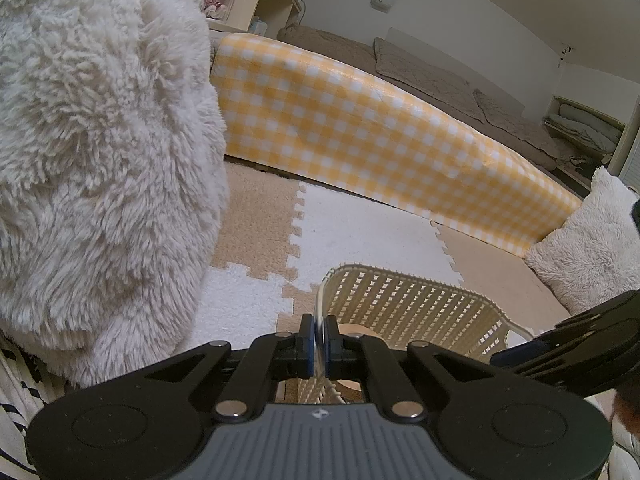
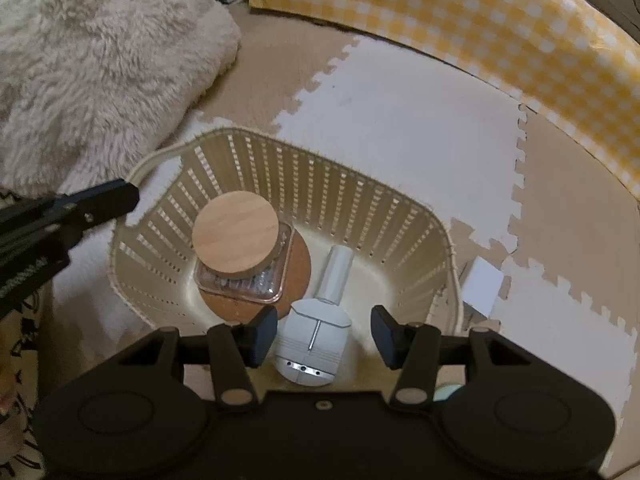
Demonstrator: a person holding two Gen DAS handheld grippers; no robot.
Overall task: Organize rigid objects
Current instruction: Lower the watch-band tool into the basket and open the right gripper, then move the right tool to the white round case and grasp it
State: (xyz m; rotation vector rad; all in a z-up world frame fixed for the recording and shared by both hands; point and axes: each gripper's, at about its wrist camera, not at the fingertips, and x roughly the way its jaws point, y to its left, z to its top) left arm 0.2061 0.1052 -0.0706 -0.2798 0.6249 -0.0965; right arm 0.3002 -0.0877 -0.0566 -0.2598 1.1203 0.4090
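Two grippers work the basket: left gripper clamps its rim, right gripper hangs released over the white bottle lying inside, so withdrawing likely comes next.

Basket open-topped; jar, bottle probably crowd floor.

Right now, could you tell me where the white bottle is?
In the right wrist view, the white bottle lies inside the basket, between the open right gripper's fingers, right of the wooden-lidded jar.
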